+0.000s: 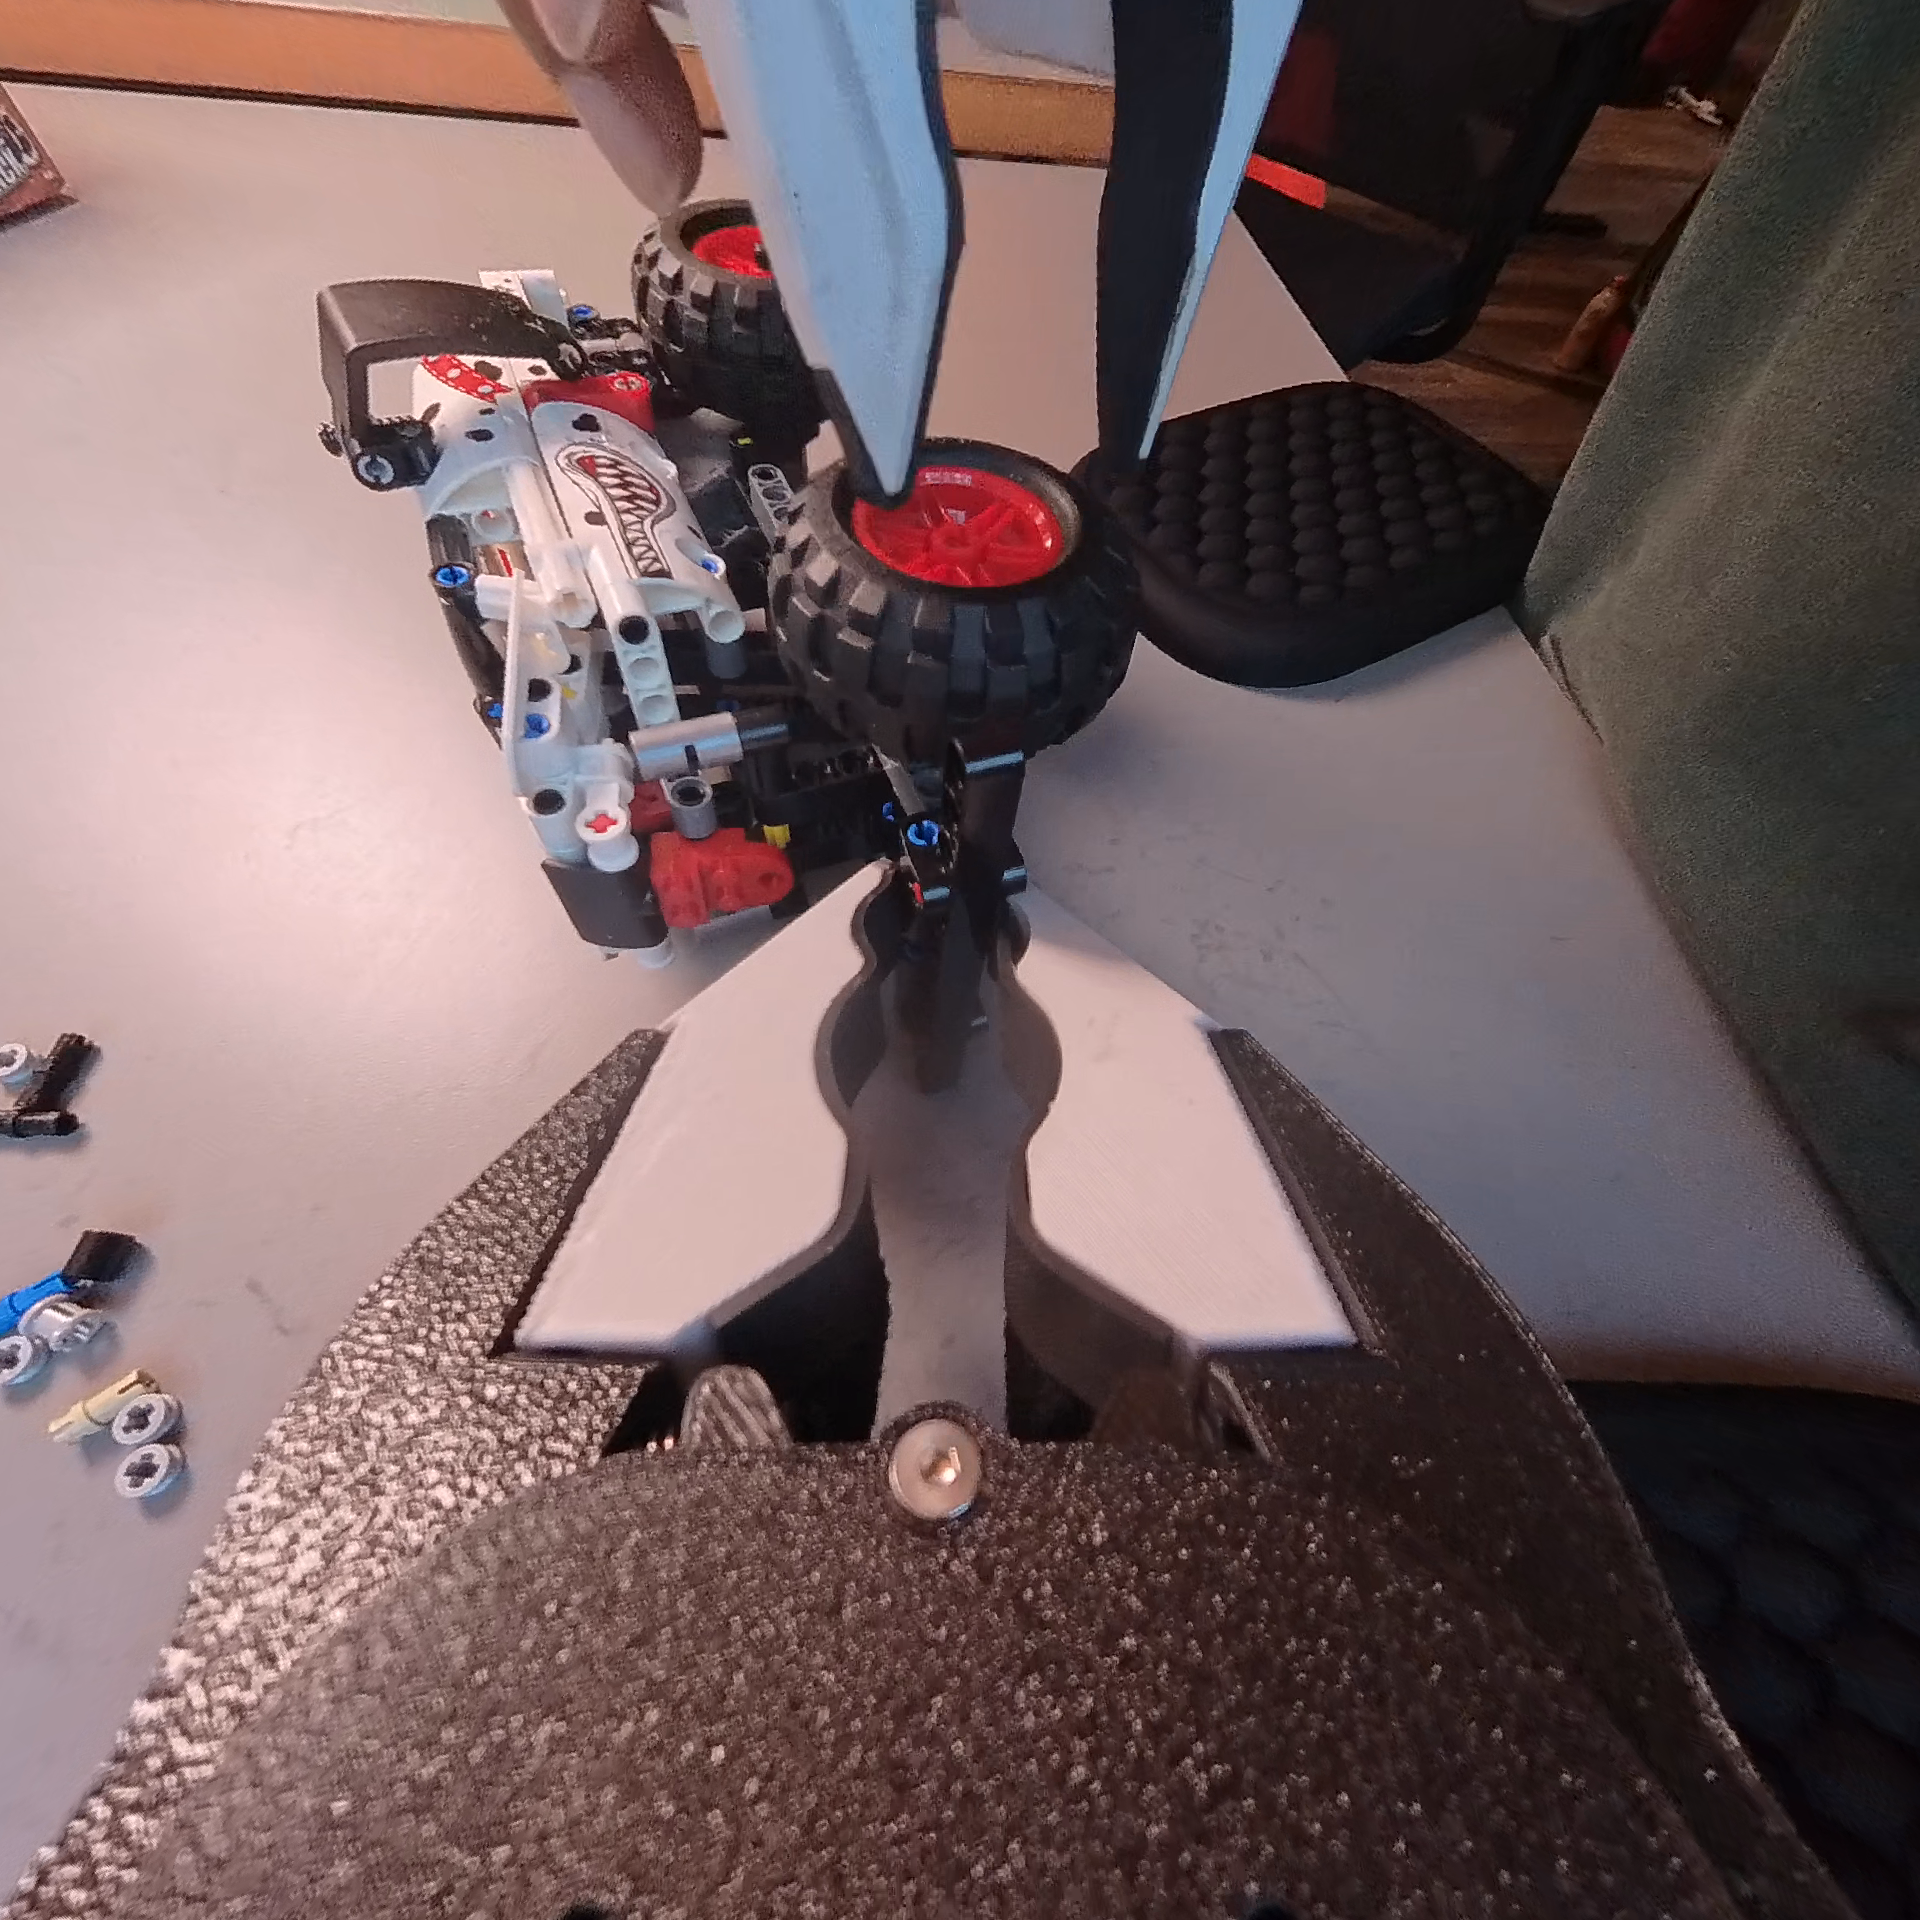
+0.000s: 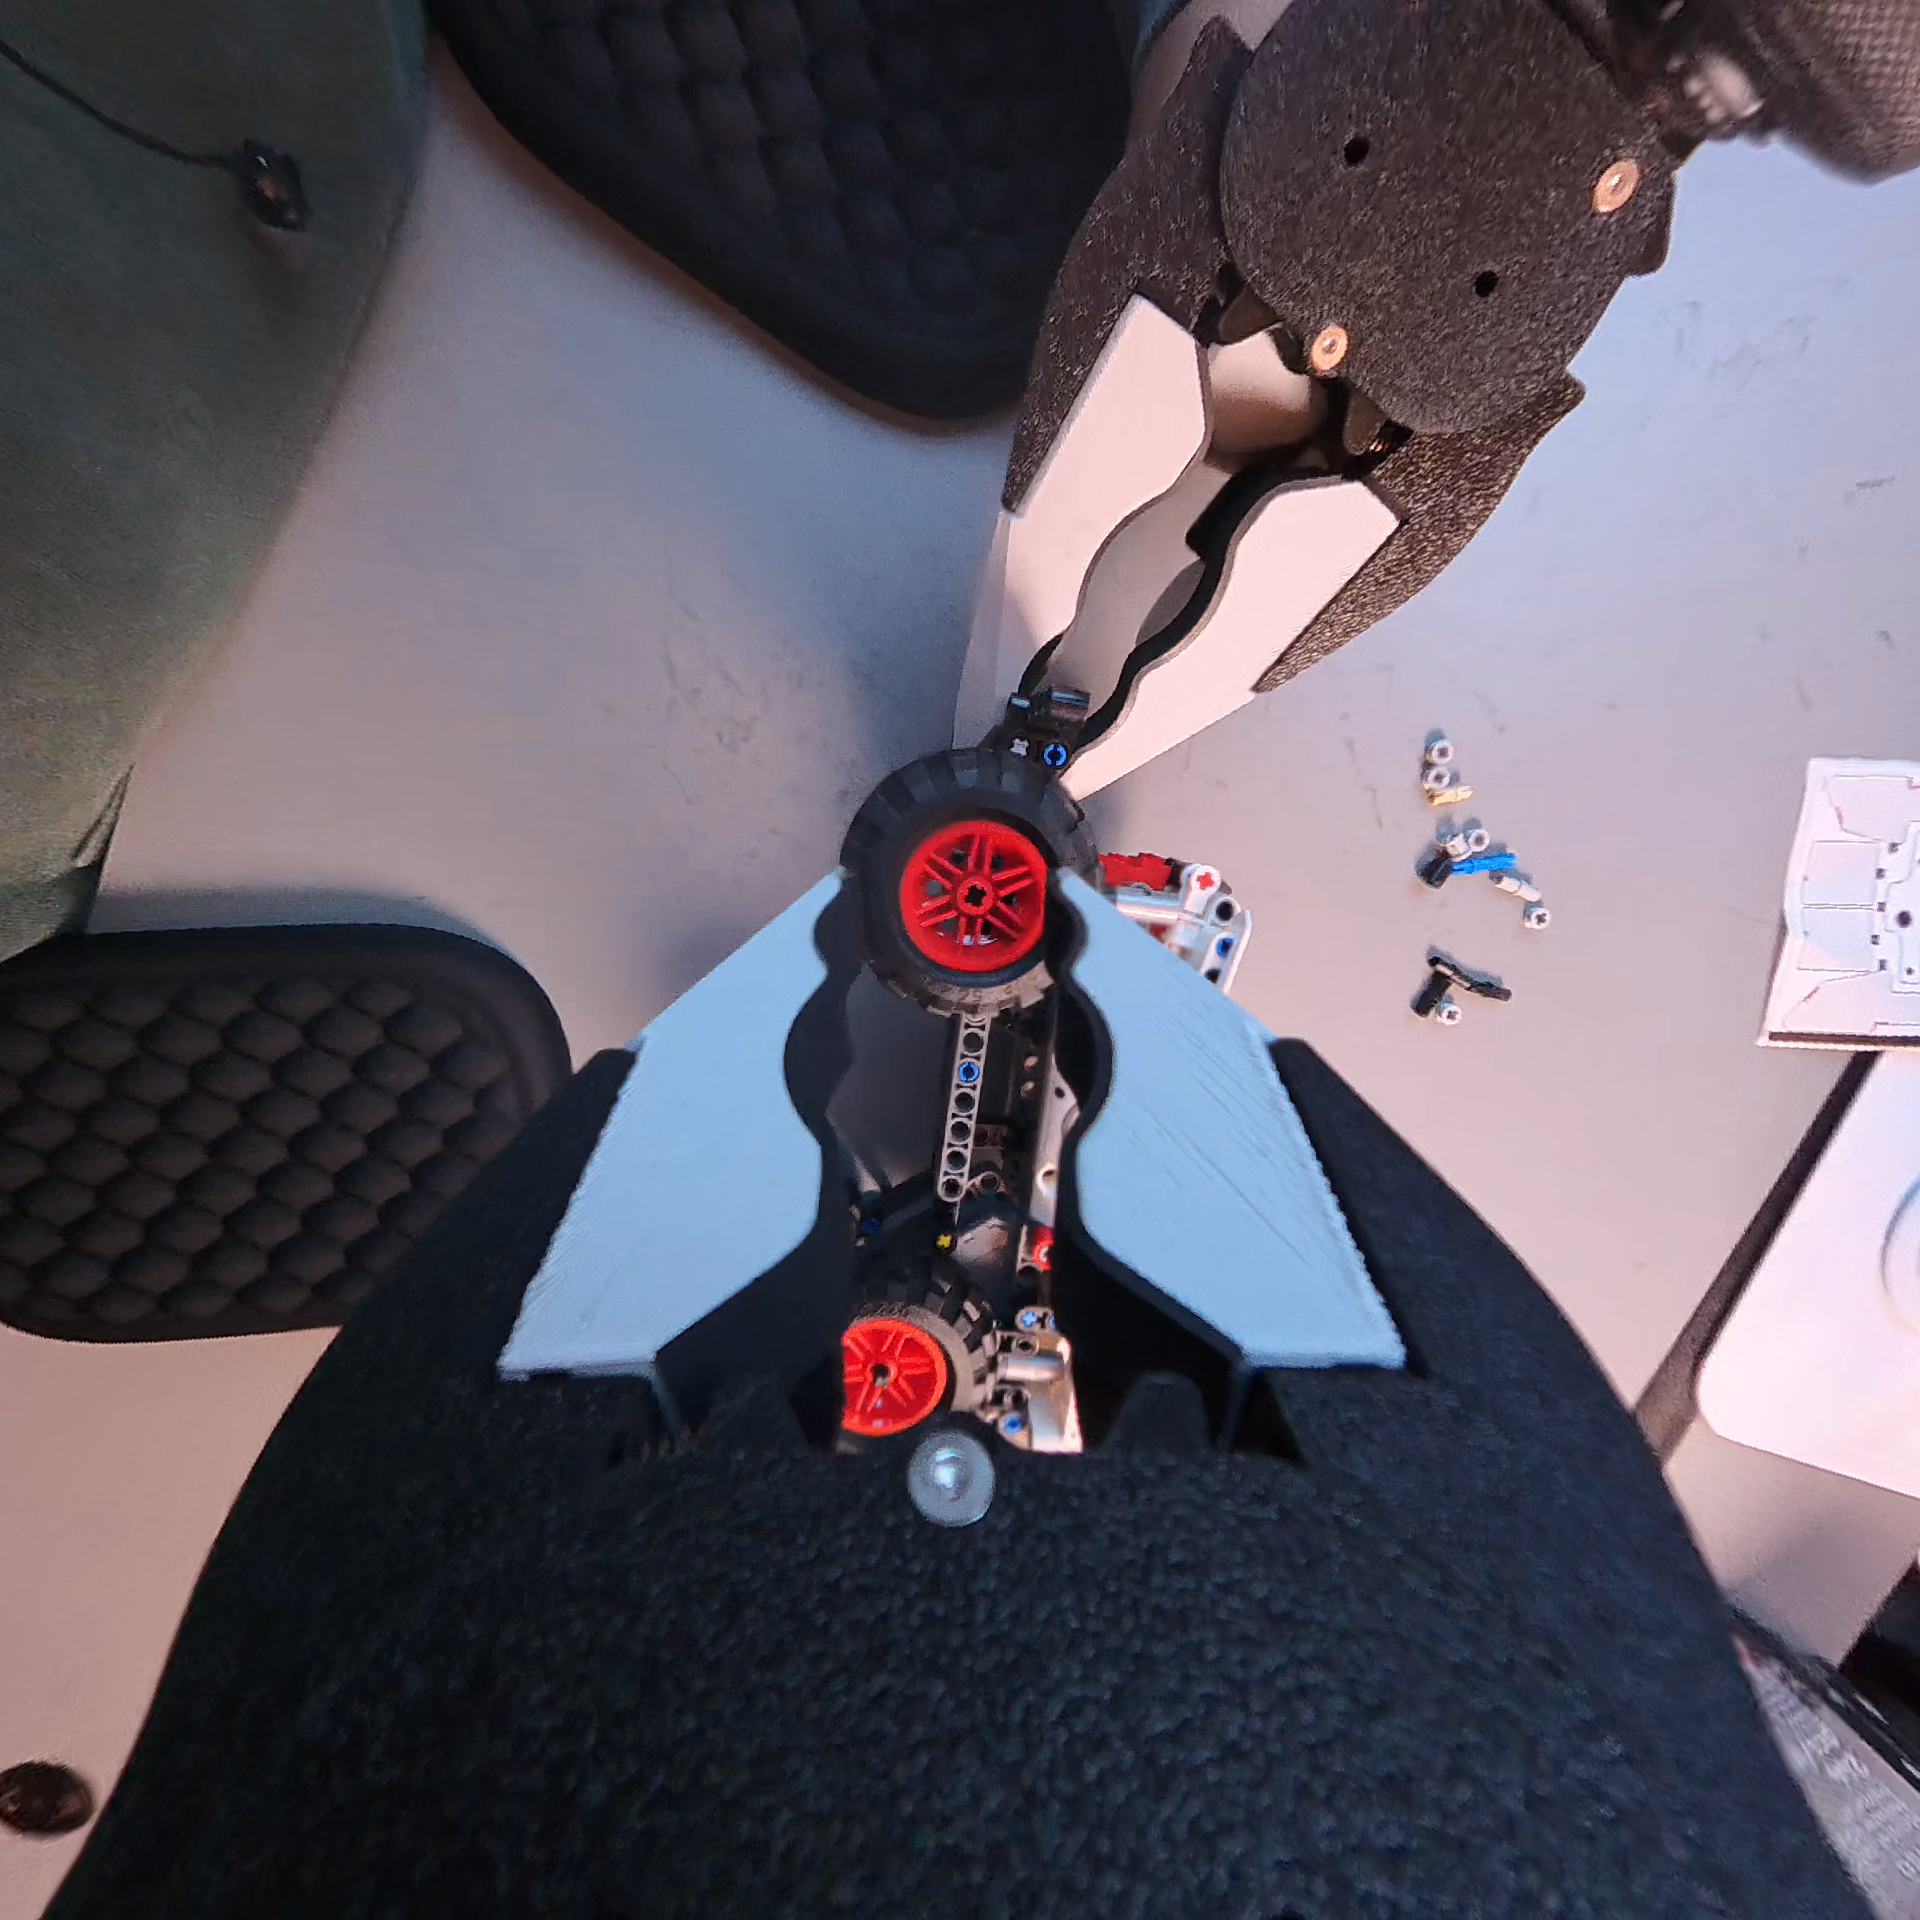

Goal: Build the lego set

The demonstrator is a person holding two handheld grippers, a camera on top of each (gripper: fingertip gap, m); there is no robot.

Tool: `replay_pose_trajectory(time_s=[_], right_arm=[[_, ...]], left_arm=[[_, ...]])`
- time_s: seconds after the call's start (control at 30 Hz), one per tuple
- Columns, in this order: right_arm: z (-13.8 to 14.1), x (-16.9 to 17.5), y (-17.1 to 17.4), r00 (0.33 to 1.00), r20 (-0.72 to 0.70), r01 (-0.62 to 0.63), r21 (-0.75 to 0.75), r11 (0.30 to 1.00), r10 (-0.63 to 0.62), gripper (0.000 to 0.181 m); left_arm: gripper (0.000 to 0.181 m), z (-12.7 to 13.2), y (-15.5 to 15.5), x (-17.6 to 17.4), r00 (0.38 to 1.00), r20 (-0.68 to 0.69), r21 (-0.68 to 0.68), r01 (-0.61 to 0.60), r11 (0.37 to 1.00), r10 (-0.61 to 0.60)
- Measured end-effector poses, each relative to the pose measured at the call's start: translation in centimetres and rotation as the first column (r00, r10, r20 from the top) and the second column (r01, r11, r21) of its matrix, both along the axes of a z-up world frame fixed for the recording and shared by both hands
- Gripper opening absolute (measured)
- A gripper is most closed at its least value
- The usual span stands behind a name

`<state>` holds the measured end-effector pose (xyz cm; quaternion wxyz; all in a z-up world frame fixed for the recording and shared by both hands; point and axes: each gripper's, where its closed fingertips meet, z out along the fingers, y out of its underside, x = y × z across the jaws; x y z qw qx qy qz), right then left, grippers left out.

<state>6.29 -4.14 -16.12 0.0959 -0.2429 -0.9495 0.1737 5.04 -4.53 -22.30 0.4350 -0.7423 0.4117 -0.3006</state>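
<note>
The lego truck (image 1: 582, 582), a white body with a shark-mouth print, lies on its side on the grey desk (image 1: 208, 831) in the centre of the left wrist view, its long axis running from upper left toward lower centre. Its near wheel (image 1: 951, 597), red hub facing up, sits just above the middle of the frame; a second wheel (image 1: 717, 281) shows farther up.

The left claw (image 1: 940, 914) is clamped on a black beam assembly (image 1: 945, 831) that sticks out of the truck's near end, directly below the near wheel, so it pins the model from the lower side. The right claw (image 1: 1003, 457) comes down from the top of the frame with its fingers apart: the pale fingertip (image 1: 883, 457) touches the red hub's rim, the dark one stands off the tyre's right side. In the right wrist view the same wheel (image 2: 971, 899) lies between the right claw's (image 2: 956, 894) tips, straddled rather than gripped, as far as can be judged.

The coming move seems to turn on the wheel's axle, which points up toward the right claw; that claw is the nearer one, and pressing along this axis would seat the wheel.

Loose small pieces (image 1: 73, 1330) lie at the left edge, a black cushioned pad (image 1: 1330, 520) at the right, and a printed sheet (image 2: 1849, 914) at the right edge of the right wrist view.
</note>
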Motion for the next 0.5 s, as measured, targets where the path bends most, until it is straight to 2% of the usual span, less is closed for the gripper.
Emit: replay_pose_trajectory(time_s=[0.17, 0.37, 0.43, 0.5], right_arm=[[-1.0, 0.6, 0.2, 0.994, 0.097, 0.045, 0.073, 0.996, -0.052, 0.022], [-1.1, 0.7, 0.2, 0.951, 0.236, 0.178, 0.108, 0.978, -0.199, 0.021], [-0.7, 0.6, 0.3, 0.952, 0.237, 0.167, 0.136, 0.976, -0.196, 0.02], [-0.3, -0.2, 0.3, 0.95, 0.196, 0.218, 0.134, 0.967, -0.241, 0.011]], left_arm=[[0.012, 0.0, 0.0, -0.1, 1.0, -0.005, 0.001, -0.002, 1.0, 0.002], [0.012, -0.1, -0.1, 0.0, 1.0, -0.008, -0.001, -0.003, 1.0, 0.003], [0.012, -0.1, -0.1, 0.1, 1.0, -0.009, 0.002, -0.005, 1.0, 0.005], [0.012, -0.1, -0.1, 0.1, 1.0, -0.007, 0.001, -0.007, 1.0, 0.007]])
